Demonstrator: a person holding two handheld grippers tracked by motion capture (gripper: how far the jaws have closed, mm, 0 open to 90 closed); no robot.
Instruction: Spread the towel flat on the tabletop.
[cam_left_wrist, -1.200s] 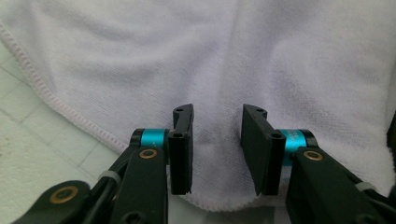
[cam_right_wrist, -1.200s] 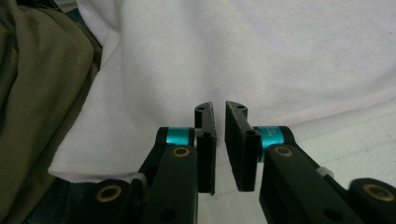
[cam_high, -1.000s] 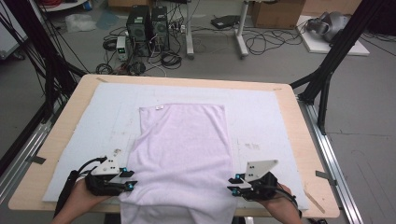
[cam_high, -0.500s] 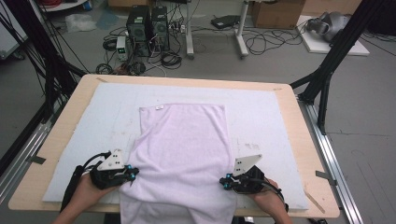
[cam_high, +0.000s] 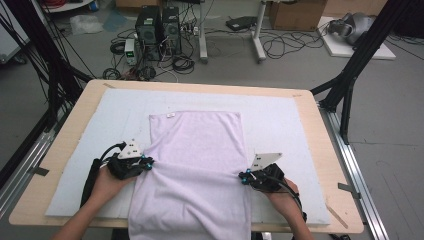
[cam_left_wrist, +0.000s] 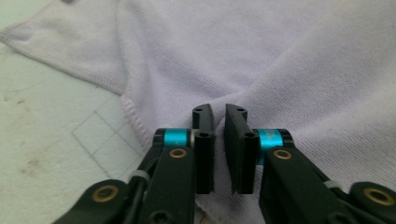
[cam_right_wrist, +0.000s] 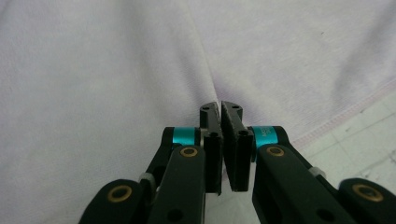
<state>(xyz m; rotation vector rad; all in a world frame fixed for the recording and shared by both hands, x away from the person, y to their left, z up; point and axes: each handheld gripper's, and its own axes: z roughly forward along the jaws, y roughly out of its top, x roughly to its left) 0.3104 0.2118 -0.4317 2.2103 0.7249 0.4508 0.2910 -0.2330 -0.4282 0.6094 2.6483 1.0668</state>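
Both tongs, left (cam_high: 148, 162) and right (cam_high: 244, 176), have just clenched on the towel (cam_high: 195, 150) side edges, pulling inward, so the fold can start.

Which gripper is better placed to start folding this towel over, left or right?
Neither clearly: both suit a two-handed fold. The left gripper pinches the towel's left edge, the right gripper its right edge, roughly level, so lifting together looks best.

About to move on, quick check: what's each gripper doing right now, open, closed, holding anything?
Left gripper: closed on the left edge of the lilac towel, cloth pinched between its jaws.
Right gripper: closed on the towel's right edge.
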